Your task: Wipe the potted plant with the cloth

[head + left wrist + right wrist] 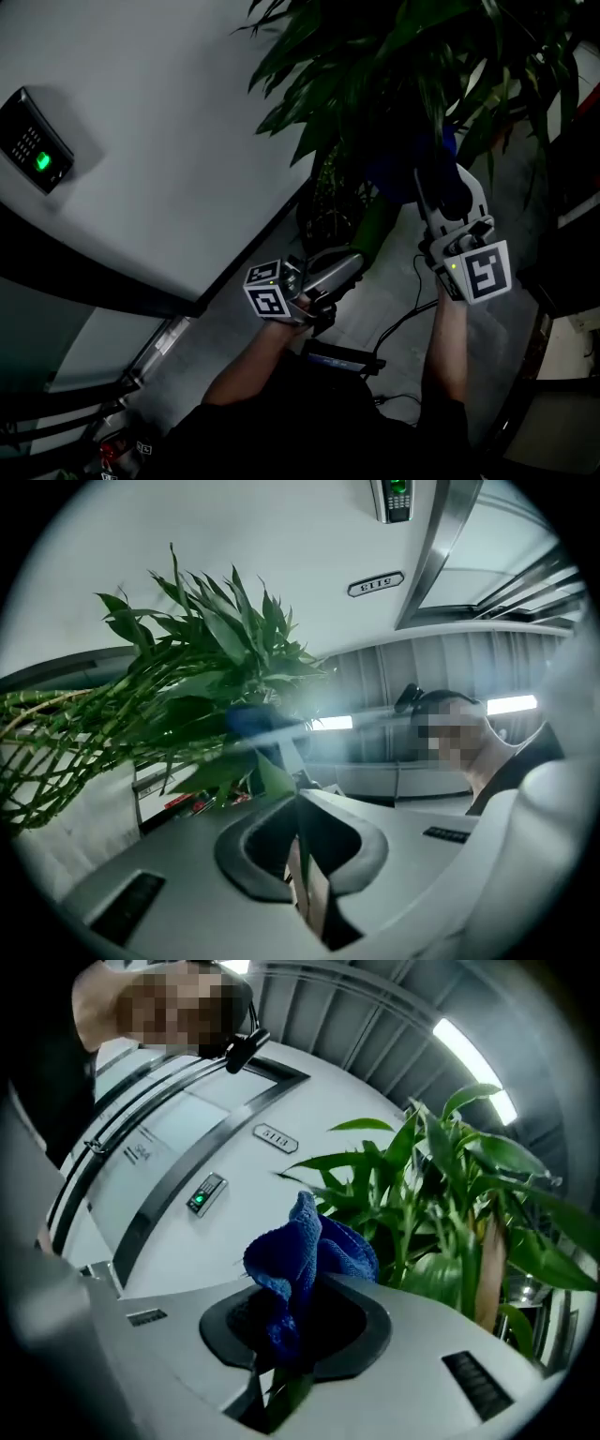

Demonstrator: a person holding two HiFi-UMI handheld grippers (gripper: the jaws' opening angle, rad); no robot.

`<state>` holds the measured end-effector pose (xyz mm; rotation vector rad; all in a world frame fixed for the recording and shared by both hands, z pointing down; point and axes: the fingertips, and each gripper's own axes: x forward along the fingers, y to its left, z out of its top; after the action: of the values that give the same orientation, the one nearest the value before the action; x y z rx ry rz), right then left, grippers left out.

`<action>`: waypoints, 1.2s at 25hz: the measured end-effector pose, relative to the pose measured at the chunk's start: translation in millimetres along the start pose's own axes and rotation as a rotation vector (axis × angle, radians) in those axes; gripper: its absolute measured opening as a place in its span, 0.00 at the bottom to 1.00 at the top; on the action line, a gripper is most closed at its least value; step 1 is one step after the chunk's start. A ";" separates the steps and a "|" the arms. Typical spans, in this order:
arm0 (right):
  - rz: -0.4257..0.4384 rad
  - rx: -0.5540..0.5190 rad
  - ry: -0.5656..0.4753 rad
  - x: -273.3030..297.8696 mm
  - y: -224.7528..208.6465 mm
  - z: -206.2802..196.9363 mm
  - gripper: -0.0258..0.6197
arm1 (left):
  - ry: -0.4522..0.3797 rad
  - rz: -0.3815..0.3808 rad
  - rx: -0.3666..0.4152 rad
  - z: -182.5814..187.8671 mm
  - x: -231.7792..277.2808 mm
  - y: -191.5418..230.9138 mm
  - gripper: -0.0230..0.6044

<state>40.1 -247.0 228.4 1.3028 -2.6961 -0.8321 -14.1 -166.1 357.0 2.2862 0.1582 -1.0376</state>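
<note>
The grey floor [386, 281] bears the plant pot [323, 223] (beside the wall [187, 141]) and a black cable [399, 327].

Grey left claw [354, 262], right claw [439, 183], marker cubes [270, 292] (black-and-white), dark top [309, 422]

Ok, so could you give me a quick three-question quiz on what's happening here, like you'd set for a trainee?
1. Multiple choice: what is the right gripper shut on? A) a sponge B) a blue cloth C) nothing
2. True or false: the left gripper stands wide open.
3. Fill in the blank: the left gripper pinches a thin green ____ of the potted plant.

Key:
1. B.
2. False. Its jaws are closed.
3. leaf.
</note>
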 end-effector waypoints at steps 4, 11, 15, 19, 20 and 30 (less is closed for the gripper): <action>0.136 0.049 0.048 1.7 44.1 -23.0 0.19 | -0.023 -0.018 -0.021 5.7 -4.3 -2.9 0.04; 0.253 0.332 0.084 -19.1 77.5 -55.3 0.19 | -0.029 -0.030 -0.028 8.7 -6.2 -2.1 0.04; 0.355 0.464 0.048 -33.3 96.7 -55.4 0.19 | -0.022 -0.029 -0.026 6.8 -4.2 -1.9 0.04; 0.466 0.535 -0.043 -52.1 108.6 -41.6 0.19 | -0.039 -0.014 -0.033 10.1 -9.7 1.5 0.04; 0.490 0.542 -0.058 -57.8 111.0 -37.0 0.19 | -0.047 -0.008 -0.037 11.3 -12.0 2.9 0.04; 0.065 0.239 -0.297 -78.6 10.3 64.6 0.19 | -0.060 -0.008 -0.044 15.2 -13.6 4.5 0.04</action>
<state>67.2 -154.9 193.4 1.2071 -3.1363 -0.7716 -31.5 -176.6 361.2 2.2143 0.1633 -1.0951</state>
